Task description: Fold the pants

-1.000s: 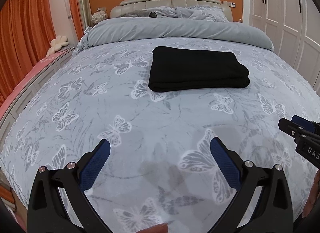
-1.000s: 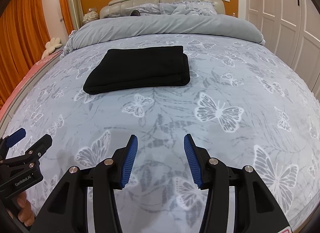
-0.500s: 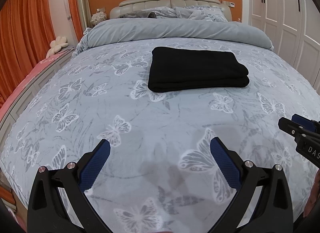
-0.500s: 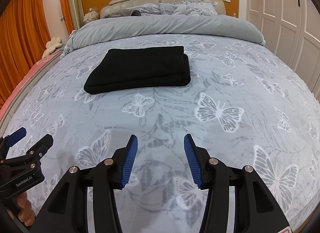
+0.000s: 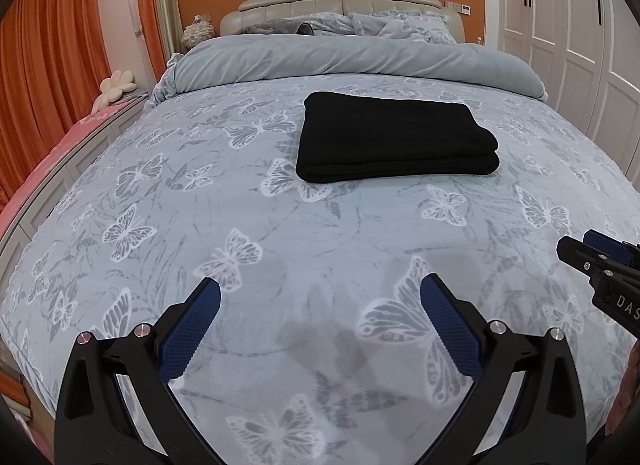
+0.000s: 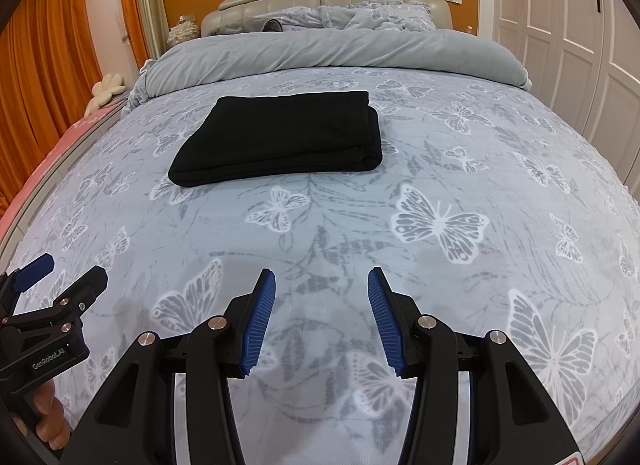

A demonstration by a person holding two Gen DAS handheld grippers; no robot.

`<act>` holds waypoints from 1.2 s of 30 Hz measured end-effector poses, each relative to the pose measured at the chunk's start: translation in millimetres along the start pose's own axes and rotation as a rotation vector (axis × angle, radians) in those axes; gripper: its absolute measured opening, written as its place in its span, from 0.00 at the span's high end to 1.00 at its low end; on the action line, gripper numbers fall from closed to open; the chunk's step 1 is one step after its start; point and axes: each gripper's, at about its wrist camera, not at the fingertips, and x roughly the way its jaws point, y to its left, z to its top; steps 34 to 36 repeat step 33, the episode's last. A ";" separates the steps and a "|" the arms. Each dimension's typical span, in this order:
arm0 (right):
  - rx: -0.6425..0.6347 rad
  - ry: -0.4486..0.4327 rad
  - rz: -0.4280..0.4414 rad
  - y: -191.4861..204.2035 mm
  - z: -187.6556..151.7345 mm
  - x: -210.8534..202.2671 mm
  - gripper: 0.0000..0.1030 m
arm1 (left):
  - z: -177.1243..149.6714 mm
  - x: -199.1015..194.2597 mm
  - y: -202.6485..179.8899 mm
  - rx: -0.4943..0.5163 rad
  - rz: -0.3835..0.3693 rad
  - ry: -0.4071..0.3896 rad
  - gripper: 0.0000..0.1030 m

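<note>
The black pants (image 5: pixel 394 137) lie folded into a neat thick rectangle on the butterfly-print bedspread (image 5: pixel 280 225), near the middle of the bed; the right wrist view shows the pants (image 6: pixel 284 137) too. My left gripper (image 5: pixel 320 297) hovers open over the near part of the bed, well short of the pants, nothing between its blue pads. My right gripper (image 6: pixel 322 285) is open as well, jaws about half apart and empty. Each gripper shows at the edge of the other's view: the right gripper (image 5: pixel 600 261), the left gripper (image 6: pixel 60 269).
A rolled grey duvet (image 5: pixel 352 61) and pillows lie by the padded headboard (image 5: pixel 340 5). White wardrobe doors (image 5: pixel 580 37) line the right side. Orange curtains (image 5: pixel 52 77) and a low pink-topped ledge (image 5: pixel 68 137) run along the left. A hand (image 6: pixel 48 413) grips the left tool.
</note>
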 end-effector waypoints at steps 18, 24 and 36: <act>0.000 0.001 0.000 0.2 -0.2 0.0 0.54 | 0.5 -1.1 0.5 0.001 -0.021 -0.008 0.05; -0.006 0.002 0.000 1.2 -0.8 -0.2 0.54 | -0.5 -7.2 -4.0 0.020 -0.033 -0.049 0.05; -0.011 0.005 0.003 -0.3 -2.1 1.4 0.54 | -1.0 -6.3 -11.6 0.061 -0.024 -0.035 0.05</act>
